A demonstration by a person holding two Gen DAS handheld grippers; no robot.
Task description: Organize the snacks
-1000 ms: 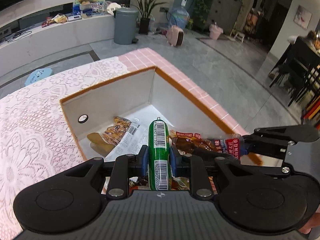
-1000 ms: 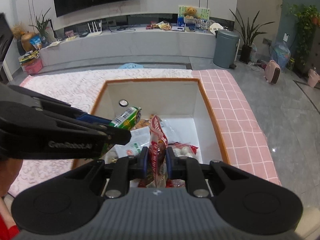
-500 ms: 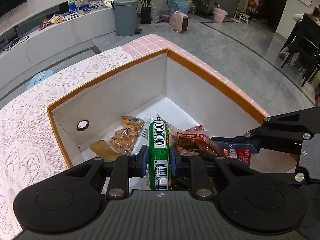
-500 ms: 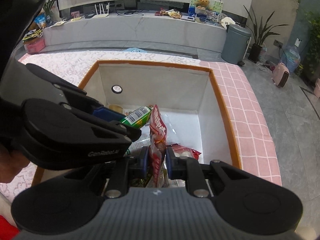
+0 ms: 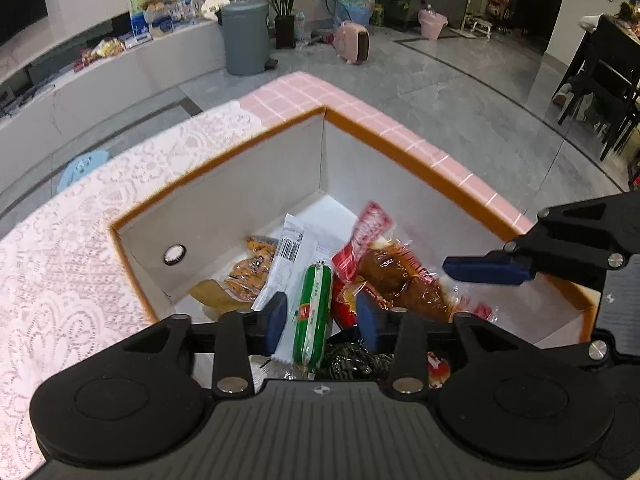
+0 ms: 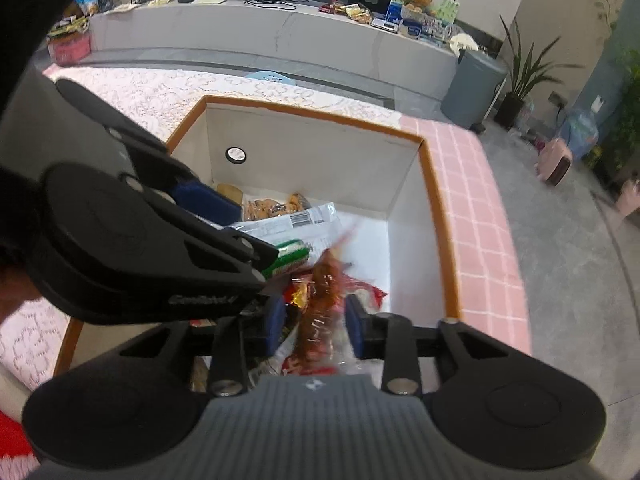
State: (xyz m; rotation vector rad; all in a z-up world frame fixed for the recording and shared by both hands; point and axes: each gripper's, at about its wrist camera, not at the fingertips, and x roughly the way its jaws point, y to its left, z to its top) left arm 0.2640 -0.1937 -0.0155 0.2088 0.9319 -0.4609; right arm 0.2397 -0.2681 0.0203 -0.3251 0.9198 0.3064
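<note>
Orange-rimmed box point(image 5: 404, 152): left gripper point(image 5: 322, 318) and right gripper point(image 6: 314, 322) jaws spread, empty, green sausage point(image 5: 314, 312) and red-brown meat packet point(image 6: 322, 312) apparently dropped in for storage.

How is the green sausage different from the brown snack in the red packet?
The green sausage is a smooth, round stick in a tight green wrapper; the brown snack is lumpy and wider, in a crinkly see-through packet with red ends. The sausage looks sharp in the right view, while the snack is blurred there. Both are inside the box, and neither is gripped: the left gripper and right gripper are open.
</note>
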